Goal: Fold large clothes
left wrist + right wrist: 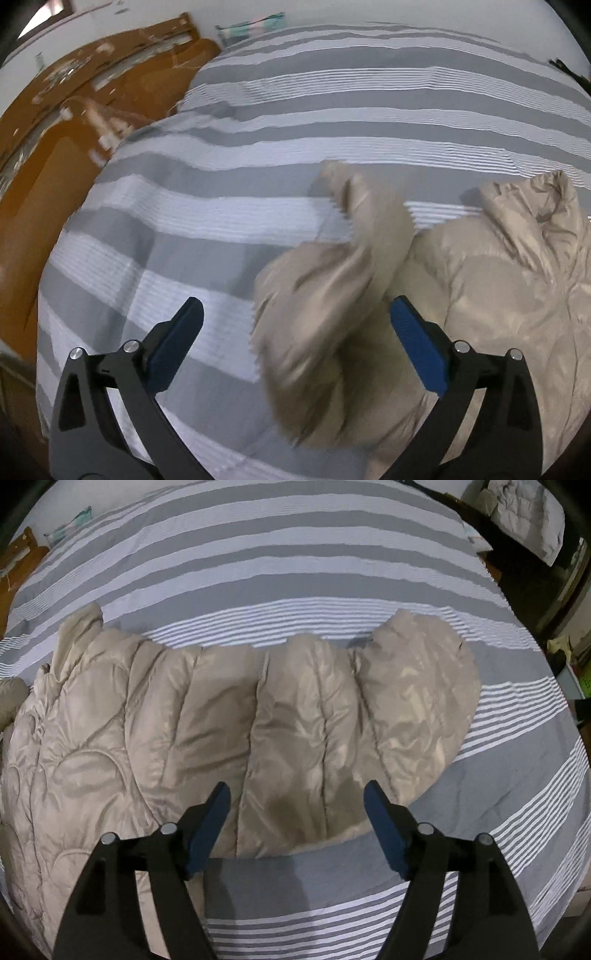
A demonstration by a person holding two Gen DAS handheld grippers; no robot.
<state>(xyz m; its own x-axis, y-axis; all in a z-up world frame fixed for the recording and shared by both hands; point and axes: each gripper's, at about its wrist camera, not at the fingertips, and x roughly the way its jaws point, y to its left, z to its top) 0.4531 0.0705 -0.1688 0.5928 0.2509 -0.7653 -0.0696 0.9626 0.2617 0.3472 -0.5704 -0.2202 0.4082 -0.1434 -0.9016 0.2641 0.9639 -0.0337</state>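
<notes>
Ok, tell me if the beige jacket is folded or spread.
Partly folded: the jacket lies flat on the striped bedding, one sleeve bunched up beside it.

No readable text, label, brand, number or sign is showing in either view. The beige jacket point(236, 716) is showing plain quilted fabric, the striped bedspread point(295, 572) is carrying only grey and white bands, and the pale patches on the brown headboard point(92, 92) are too blurred to read as lettering.
</notes>
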